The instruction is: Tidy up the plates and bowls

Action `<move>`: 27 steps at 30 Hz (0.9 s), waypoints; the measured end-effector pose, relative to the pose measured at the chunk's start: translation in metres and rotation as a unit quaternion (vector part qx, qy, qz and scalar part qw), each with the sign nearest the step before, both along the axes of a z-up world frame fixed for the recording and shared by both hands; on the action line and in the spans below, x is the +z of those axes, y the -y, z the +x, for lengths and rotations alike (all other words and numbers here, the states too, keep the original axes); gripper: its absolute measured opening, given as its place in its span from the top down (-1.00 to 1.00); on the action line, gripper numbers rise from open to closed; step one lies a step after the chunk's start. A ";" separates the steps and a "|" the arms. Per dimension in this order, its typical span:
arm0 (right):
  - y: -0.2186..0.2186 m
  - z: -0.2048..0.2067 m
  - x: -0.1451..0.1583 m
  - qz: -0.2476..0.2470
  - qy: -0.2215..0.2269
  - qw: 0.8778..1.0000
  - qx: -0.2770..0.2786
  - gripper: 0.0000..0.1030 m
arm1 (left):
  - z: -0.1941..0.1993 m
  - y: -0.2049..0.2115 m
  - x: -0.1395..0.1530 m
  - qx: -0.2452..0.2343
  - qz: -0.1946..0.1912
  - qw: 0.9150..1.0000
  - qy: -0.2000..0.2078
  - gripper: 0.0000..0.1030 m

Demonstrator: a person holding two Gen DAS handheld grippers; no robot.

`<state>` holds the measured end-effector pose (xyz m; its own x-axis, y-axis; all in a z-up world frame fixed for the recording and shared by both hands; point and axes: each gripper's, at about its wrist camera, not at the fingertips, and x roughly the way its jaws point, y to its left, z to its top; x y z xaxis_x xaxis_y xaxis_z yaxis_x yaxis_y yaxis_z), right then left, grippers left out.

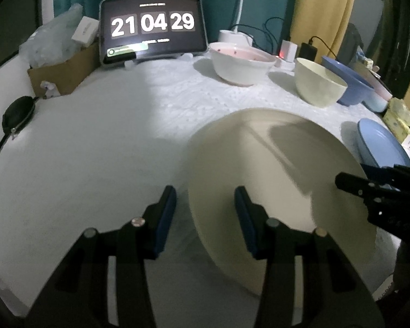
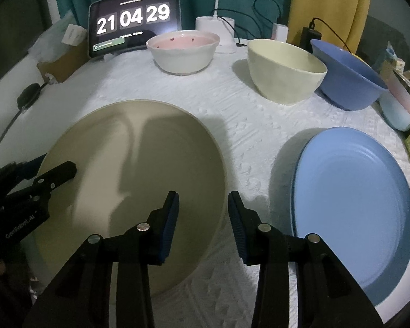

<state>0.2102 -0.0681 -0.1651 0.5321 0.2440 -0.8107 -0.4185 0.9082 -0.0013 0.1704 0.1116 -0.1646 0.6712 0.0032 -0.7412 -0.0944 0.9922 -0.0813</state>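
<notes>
Left gripper [image 1: 205, 199]: jaws part-open, straddling the left rim of the beige plate [image 1: 273, 180]. One pad sits over the plate, the other over the cloth outside it. Whether either pad touches the rim cannot be told; nothing looks clamped.

Right gripper [image 2: 203, 205]: jaws part-open the same way, straddling the plate's right rim, left pad over the plate, right pad over the white cloth [image 2: 246, 136]. Contact also unclear.

Each gripper shows in the other's view only as a dark shape at the frame edge, tips over the plate.

Beige plate lies flat on the cloth, between both grippers. Its near edge is hidden behind the gripper bodies, and heavy shadows cross its surface.

Blue plate [image 2: 355, 205] lies just right of the right gripper, apart from the beige plate. Its far-right edge is cut by the frame. A second rim seems to peek under its left side; hard to confirm.

Further back, 3 bowls in a row: pink-lined white bowl [image 2: 184, 52], cream bowl [image 2: 284, 71], and blue bowl [image 2: 347, 76], partly hidden behind the cream one and seemingly tilted.

At the far edge, a tablet [image 2: 132, 19] shows 21 04 29. The smaller text is unreadable.
</notes>
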 end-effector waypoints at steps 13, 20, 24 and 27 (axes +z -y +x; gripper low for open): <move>0.004 -0.009 0.008 0.003 0.019 1.000 0.004 0.35 | -0.007 0.006 0.007 -0.014 -0.012 1.000 0.008 0.27; 0.015 -0.013 0.020 0.013 0.030 0.999 -0.006 0.35 | -0.010 0.016 0.018 -0.021 -0.009 1.000 0.022 0.27; 0.022 -0.016 0.026 0.017 0.037 0.999 -0.011 0.35 | -0.011 0.022 0.022 -0.027 -0.008 0.999 0.026 0.27; 0.027 -0.017 0.030 0.020 0.041 0.999 -0.016 0.35 | -0.011 0.028 0.025 -0.032 -0.003 0.999 0.027 0.27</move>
